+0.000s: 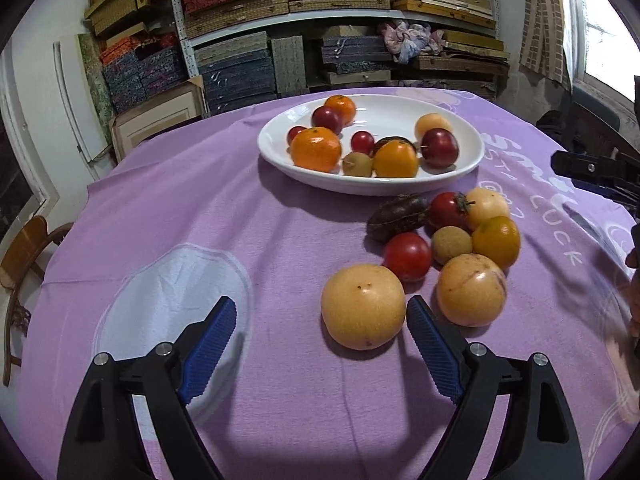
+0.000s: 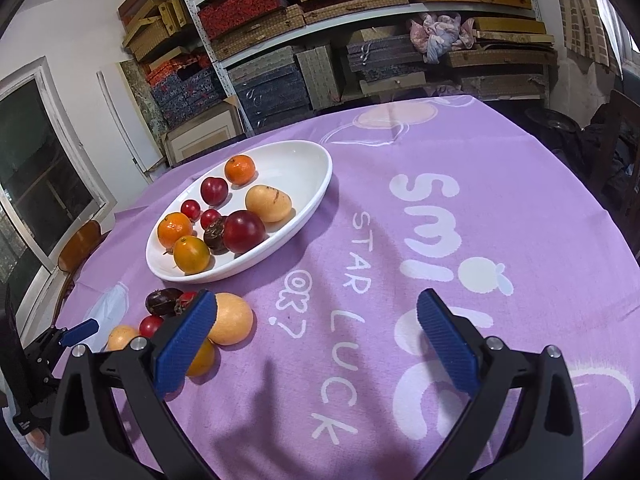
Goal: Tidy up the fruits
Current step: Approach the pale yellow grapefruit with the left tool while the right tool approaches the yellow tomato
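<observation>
Fruits point(image 1: 440, 240): loose cluster on purple cloth point(image 1: 280, 240), near side of white dish point(image 1: 272, 152).
Left wrist view, left gripper point(image 1: 322, 326): angled down, jaws spread wide, nothing gripped; pale yellow fruit point(image 1: 363, 306) just inside right pad.
Dish contents: oranges, red plums, yellow fruit.
Right wrist view, right gripper point(image 2: 316, 320): tilted down over cloth lettering, jaws apart, empty; cluster behind its left finger.

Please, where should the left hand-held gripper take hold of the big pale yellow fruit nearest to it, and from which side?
Grip the big pale yellow fruit across its widest middle, coming from the near side and above. It is round and lies free on the purple cloth. The left hand-held gripper is open; its right finger already stands beside the fruit, so it probably should shift right a little first.
</observation>
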`<state>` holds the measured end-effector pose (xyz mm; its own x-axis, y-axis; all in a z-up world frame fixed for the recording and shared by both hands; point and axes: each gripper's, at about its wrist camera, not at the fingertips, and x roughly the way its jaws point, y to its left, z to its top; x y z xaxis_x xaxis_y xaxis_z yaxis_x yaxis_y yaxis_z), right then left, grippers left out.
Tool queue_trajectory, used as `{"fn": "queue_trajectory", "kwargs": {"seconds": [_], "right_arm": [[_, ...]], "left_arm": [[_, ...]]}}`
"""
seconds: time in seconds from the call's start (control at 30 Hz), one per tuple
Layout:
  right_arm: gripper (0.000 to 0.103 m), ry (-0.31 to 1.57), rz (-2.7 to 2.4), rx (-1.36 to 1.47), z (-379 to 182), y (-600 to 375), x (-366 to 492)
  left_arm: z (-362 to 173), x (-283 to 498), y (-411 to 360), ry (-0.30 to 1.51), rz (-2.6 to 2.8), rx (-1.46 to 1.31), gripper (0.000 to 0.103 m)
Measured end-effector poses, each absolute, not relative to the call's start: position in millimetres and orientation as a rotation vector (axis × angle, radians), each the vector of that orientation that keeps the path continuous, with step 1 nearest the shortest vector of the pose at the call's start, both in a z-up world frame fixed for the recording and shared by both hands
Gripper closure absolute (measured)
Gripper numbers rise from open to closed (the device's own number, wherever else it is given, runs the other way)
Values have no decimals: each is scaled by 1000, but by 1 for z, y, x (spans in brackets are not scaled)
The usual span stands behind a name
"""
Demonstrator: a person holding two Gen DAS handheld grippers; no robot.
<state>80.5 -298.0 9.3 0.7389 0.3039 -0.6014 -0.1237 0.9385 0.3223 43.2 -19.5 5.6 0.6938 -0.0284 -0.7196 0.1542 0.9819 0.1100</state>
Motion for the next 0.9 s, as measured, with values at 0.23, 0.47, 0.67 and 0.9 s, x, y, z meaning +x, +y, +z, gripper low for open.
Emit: {"fn": "queue_trajectory", "kwargs": {"seconds": [0.23, 0.47, 0.67, 0.9], "right_arm": [[5, 696, 245, 258, 12, -295, 77], [5, 695, 250, 234, 13, -287, 76], [5, 695, 261, 210, 12, -282, 75], [5, 694, 281, 177, 13, -274, 73]], "left_arm": [[9, 51, 11, 805, -38, 106, 16], [10, 69, 16, 826, -123, 10, 17], [9, 70, 8, 836, -195, 14, 37], [5, 74, 9, 856, -216, -10, 58]]}}
